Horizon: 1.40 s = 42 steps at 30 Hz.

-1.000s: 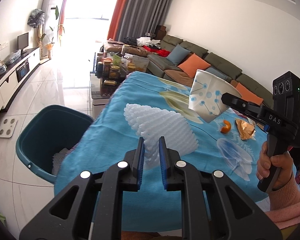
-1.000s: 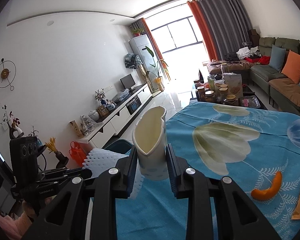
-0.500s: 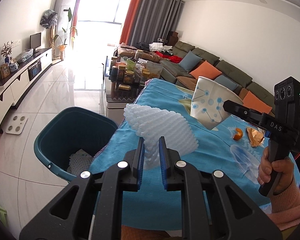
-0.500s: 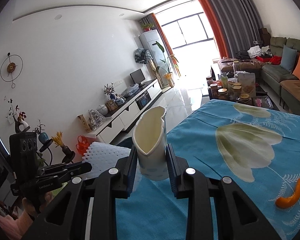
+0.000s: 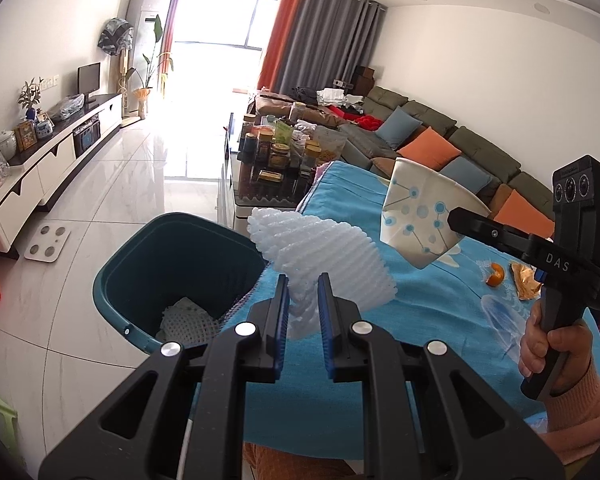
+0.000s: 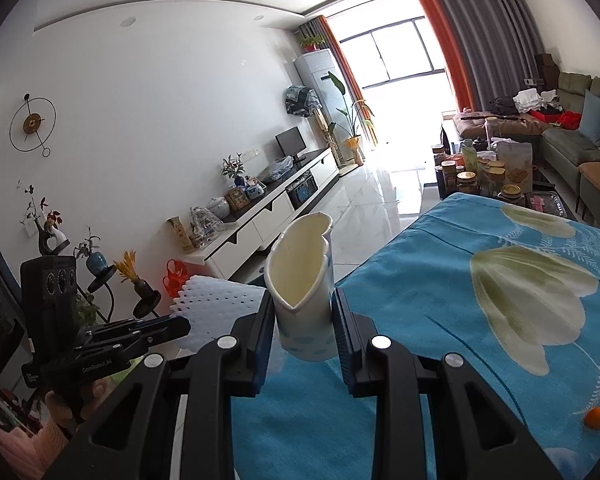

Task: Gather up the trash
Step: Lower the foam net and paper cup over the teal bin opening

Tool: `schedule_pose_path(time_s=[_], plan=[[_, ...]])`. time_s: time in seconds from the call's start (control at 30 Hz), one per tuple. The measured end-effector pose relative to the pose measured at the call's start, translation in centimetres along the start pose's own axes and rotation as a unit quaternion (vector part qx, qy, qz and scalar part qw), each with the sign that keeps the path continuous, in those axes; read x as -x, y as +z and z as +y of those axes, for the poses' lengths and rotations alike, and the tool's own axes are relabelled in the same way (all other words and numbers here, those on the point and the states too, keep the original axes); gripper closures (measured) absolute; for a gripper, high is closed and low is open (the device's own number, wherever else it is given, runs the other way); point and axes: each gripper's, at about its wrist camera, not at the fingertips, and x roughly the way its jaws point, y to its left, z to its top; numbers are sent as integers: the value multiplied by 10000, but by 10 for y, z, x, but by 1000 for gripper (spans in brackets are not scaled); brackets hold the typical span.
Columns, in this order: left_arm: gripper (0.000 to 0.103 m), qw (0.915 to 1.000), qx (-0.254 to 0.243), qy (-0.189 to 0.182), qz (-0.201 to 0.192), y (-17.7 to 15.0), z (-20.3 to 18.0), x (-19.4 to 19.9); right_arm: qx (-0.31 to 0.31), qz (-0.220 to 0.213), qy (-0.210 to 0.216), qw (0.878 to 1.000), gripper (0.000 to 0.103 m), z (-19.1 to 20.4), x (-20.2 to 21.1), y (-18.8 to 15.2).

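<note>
Here the white foam fruit net (image 5: 324, 256) sits pinched between the blue pads of the left gripper (image 5: 303, 300), its ribbed body fanning out above and to the right of the fingertips, over the near edge of the table with the blue floral tablecloth (image 5: 420, 308). Just left of and below it stands the teal waste bin (image 5: 140, 264), set on the tiled floor against the table's side, with another piece of white mesh padding (image 5: 188, 316) lying in its bottom. The left jaws stand only narrowly apart, clamped on the net's squeezed lower end.

The crumpled paper cup (image 6: 304, 280), white with blue dots, is upright between the pads of the right gripper (image 6: 303, 324), its dented mouth facing the camera; the jaws are closed on its lower half, a little wider than the left pair. In the left wrist view the cup hangs in the air above the tablecloth, to the right of the net, and a hand (image 5: 552, 352) in a pink sleeve grips the right tool's handle.

Farther along the cloth lie an orange peel (image 5: 494, 274) and, just beside it, a crinkled golden wrapper (image 5: 524, 284), both well apart from either gripper.
</note>
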Motion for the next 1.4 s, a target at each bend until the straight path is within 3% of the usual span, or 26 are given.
schedule_pose_path(time_s=[1.4], plan=[[88,9980,342,523,-68,1,10,4,179,472,245,9984,76,26,-57,7]])
